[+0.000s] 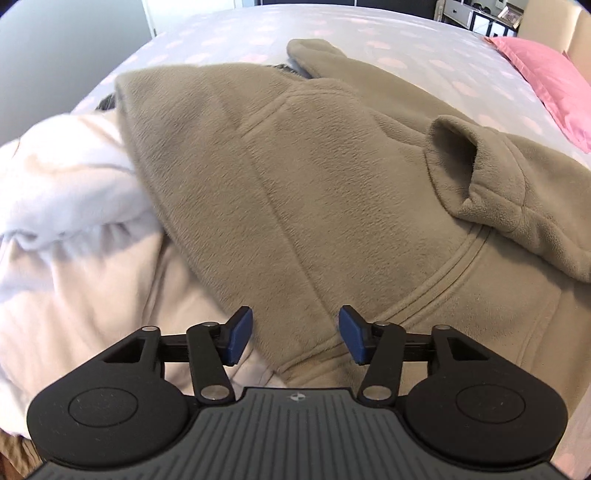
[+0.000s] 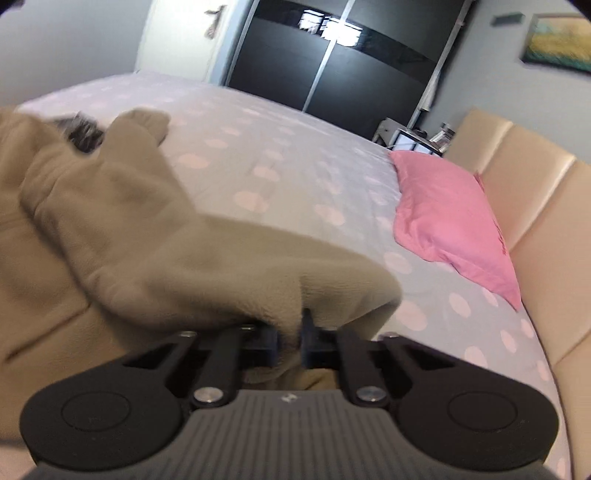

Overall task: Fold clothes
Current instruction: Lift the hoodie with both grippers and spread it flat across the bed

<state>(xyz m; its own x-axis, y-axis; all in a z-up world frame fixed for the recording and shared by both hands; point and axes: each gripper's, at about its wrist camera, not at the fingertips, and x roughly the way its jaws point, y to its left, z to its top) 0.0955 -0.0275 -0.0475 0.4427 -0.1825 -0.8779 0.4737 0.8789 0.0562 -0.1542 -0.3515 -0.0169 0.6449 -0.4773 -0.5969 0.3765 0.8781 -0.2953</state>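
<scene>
Soft, even daylight in both views, no harsh shadows. The left wrist shot is fairly sharp, just some smear on the white cloth (image 1: 70,192). The right one has heavy motion blur over the tan fleece (image 2: 155,236). Glare sits on the dark wardrobe doors (image 2: 332,29). Fisheye bends the edges, with dark corners.

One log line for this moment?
left gripper open above fleece | right gripper shut on fleece sleeve | bed

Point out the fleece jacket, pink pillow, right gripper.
fleece jacket (image 1: 314,177), left wrist view, middle of its body.
pink pillow (image 2: 447,218), right wrist view, its centre.
right gripper (image 2: 290,341), right wrist view, between fingertips.
</scene>
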